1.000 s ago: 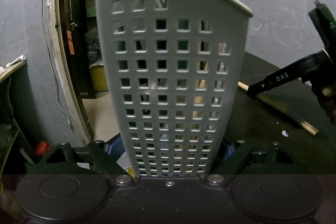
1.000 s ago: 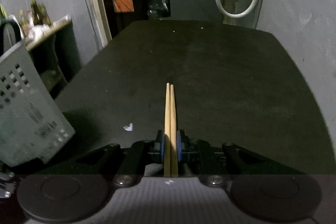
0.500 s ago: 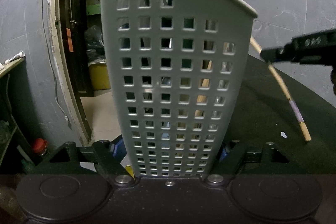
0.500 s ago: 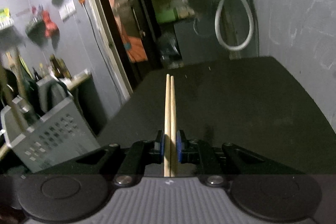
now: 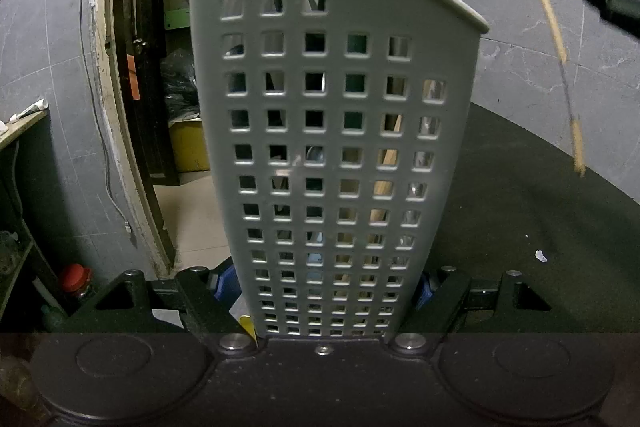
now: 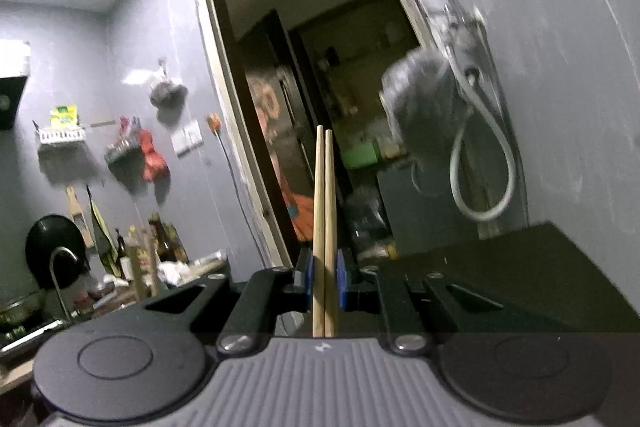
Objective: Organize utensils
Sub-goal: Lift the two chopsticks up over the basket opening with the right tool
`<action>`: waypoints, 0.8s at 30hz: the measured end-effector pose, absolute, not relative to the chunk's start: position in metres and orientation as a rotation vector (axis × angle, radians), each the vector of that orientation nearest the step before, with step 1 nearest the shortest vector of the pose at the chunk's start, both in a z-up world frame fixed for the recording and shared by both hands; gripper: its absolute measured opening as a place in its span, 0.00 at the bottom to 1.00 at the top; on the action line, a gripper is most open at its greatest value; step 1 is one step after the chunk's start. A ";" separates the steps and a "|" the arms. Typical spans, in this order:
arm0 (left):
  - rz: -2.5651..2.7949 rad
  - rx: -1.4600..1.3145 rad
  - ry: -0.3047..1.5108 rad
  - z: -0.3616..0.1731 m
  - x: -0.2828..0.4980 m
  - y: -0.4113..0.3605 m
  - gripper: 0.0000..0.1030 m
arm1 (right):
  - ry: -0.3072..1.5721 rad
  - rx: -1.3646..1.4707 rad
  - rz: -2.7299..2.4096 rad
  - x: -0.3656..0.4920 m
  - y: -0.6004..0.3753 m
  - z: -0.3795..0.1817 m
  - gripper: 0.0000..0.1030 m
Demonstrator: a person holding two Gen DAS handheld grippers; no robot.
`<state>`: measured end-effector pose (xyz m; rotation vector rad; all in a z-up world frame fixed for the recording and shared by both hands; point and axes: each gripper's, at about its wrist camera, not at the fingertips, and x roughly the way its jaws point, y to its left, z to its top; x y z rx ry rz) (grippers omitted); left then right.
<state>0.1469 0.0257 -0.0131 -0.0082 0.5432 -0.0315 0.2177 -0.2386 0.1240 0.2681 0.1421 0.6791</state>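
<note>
Utensil basket [image 5: 332,147], grey and perforated, stands centre-near, pinched low between the left gripper [image 5: 328,287] jaws, likely to steady it. Chopsticks [image 6: 324,223], a pair, are clamped side by side in the right gripper [image 6: 324,281], raised at far right, presumably for dropping in.

right gripper [image 6: 324,281]: raised and tilted up, view now on doorway, not table
chopsticks [image 6: 323,211]: lifted off table, now high beside holder [image 5: 336,147], hanging steeply in left view, blurred
</note>
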 end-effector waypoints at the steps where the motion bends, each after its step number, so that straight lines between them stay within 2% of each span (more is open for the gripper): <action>1: -0.032 -0.008 0.543 -0.013 0.147 0.026 0.77 | 0.121 0.264 0.685 0.214 -0.237 0.131 0.13; 12: -0.035 -0.013 0.542 -0.014 0.147 0.027 0.77 | -0.068 0.180 0.829 0.161 -0.205 0.197 0.13; 24: -0.034 -0.012 0.541 -0.014 0.147 0.027 0.77 | -0.101 0.269 0.985 0.168 -0.168 0.211 0.13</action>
